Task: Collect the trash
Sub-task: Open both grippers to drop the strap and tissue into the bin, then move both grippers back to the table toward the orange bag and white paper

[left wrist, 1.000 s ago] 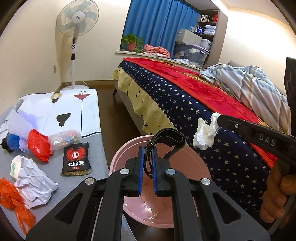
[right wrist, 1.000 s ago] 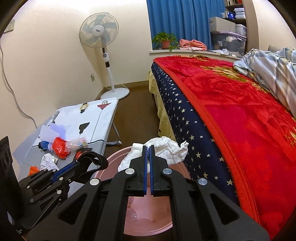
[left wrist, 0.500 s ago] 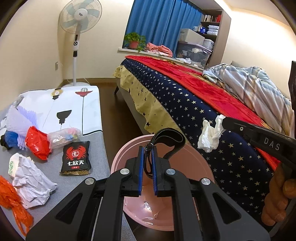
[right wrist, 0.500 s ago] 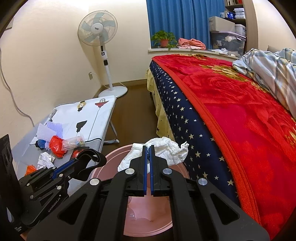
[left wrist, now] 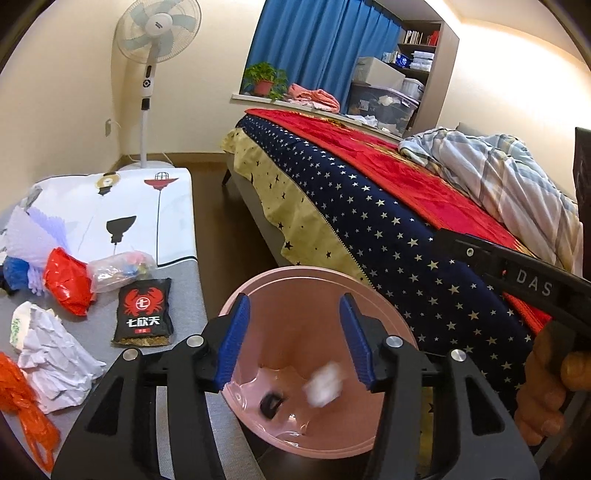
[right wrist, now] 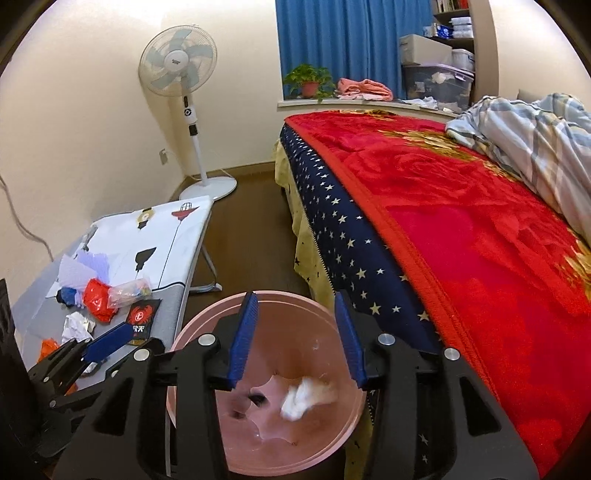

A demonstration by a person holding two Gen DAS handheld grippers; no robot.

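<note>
A pink bin (left wrist: 295,275) stands on the floor between the bed and a low table. My left gripper (left wrist: 293,314) hangs over it, its jaws opening with nothing between them. Inside the bin a small black strap (left wrist: 271,404) and a blurred white tissue (left wrist: 325,384) are dropping. My right gripper (right wrist: 295,317) is also above the bin (right wrist: 207,321), its jaws opening and empty, with the tissue (right wrist: 306,397) below. More trash lies on the table: a black snack packet (left wrist: 144,314), a red bag (left wrist: 68,286), crumpled white paper (left wrist: 51,347) and an orange bag (left wrist: 22,402).
The bed (left wrist: 388,221) with a red blanket and a starry cover runs along the right of the bin. The grey table (left wrist: 184,295) with a printed cloth is on the left. A standing fan (left wrist: 157,33) is in the far corner. A hand (left wrist: 546,384) holds the right gripper's handle.
Both grippers have gone from shut to open. The black strap left the left gripper and the white tissue left the right one; both now fall inside the pink bin.
</note>
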